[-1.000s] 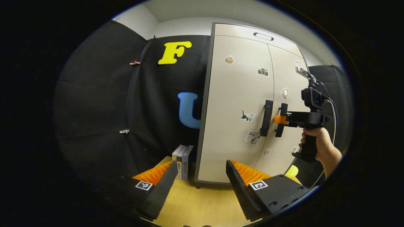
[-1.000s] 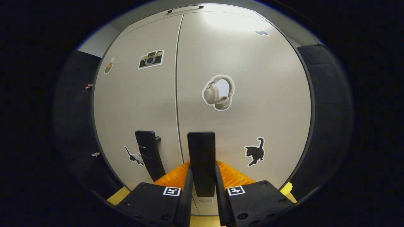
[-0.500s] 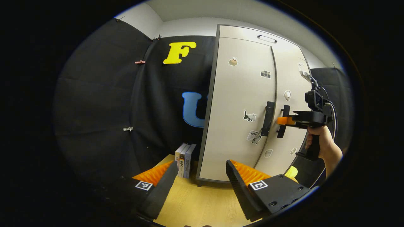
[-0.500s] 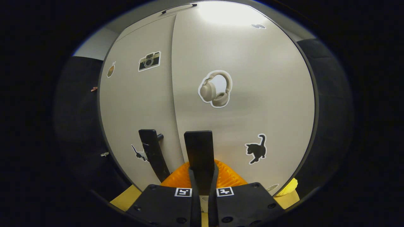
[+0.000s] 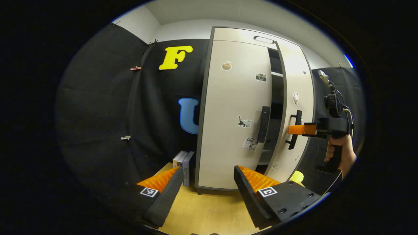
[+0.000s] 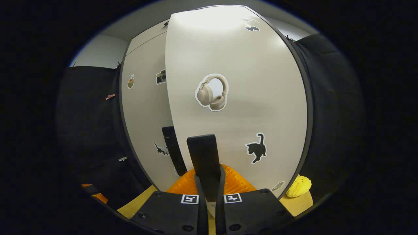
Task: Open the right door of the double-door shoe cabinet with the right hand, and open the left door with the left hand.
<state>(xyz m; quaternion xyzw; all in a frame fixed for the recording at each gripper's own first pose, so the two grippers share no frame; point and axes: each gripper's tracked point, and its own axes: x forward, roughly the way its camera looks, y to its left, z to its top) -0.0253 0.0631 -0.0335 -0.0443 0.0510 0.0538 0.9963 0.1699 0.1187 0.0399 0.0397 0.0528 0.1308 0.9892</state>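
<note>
Right door handle between right gripper fingers.

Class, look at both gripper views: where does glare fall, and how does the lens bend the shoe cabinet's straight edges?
Right gripper view: bright glare washes out the top of the right door, whose edges bow outward. Left gripper view: even light, no glare; the left door curves like a barrel, and the gap beside it is dark.

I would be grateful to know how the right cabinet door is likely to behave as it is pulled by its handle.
The right door looks like a flat rigid panel, so it should swing without flexing. The right tongs clamp its black handle, probably firmly. The tall cabinet might rock if yanked.
</note>
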